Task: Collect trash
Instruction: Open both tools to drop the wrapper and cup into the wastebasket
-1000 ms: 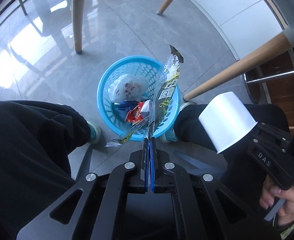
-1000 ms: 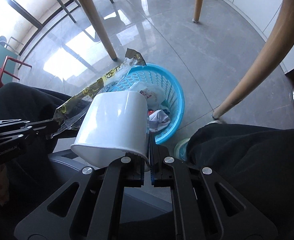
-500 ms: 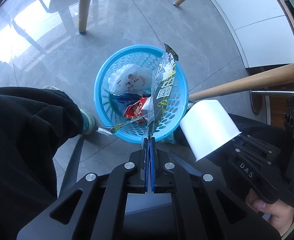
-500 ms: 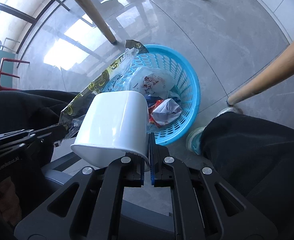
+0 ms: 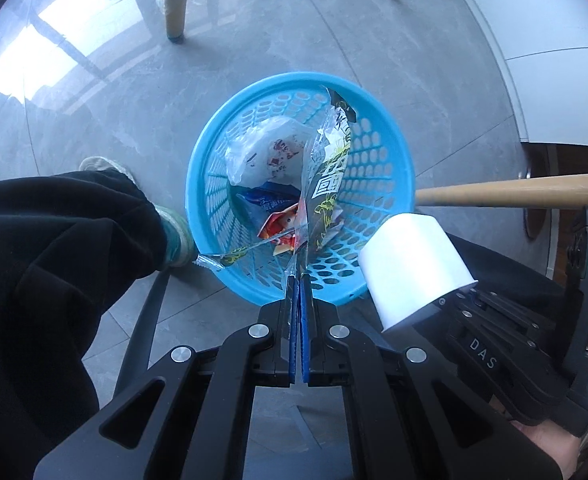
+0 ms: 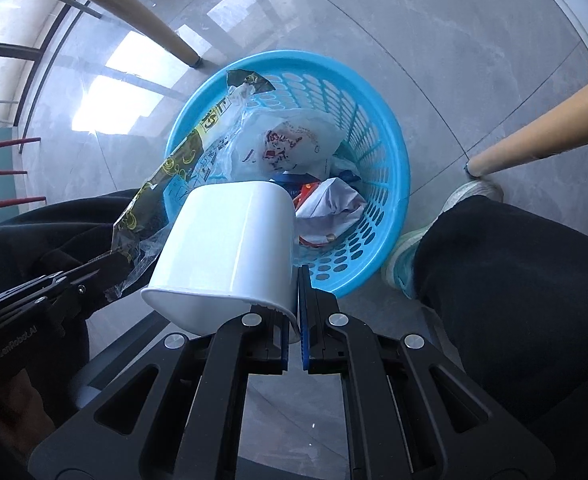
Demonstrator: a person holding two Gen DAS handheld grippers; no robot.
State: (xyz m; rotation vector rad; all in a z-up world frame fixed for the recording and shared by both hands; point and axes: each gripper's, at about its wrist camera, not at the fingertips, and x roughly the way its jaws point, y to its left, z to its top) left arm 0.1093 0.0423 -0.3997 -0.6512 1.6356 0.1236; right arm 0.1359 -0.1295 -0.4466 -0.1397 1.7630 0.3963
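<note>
left wrist: left gripper (image 5: 297, 280) jaws clamped on snack wrapper (image 5: 326, 176), long axis running ahead over blue basket (image 5: 408, 168) | right wrist: right gripper (image 6: 294, 276) jaws pinching white cup (image 6: 230, 240) rim, cup at the basket's near edge

Basket (image 6: 390, 184) floor beneath heaped trash (image 6: 290, 148)

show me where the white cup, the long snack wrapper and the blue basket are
white cup (image 6: 230, 248): right wrist view, on its side wall.
long snack wrapper (image 5: 328, 184): left wrist view, on its printed middle.
blue basket (image 5: 398, 148): left wrist view, on its right rim.
</note>
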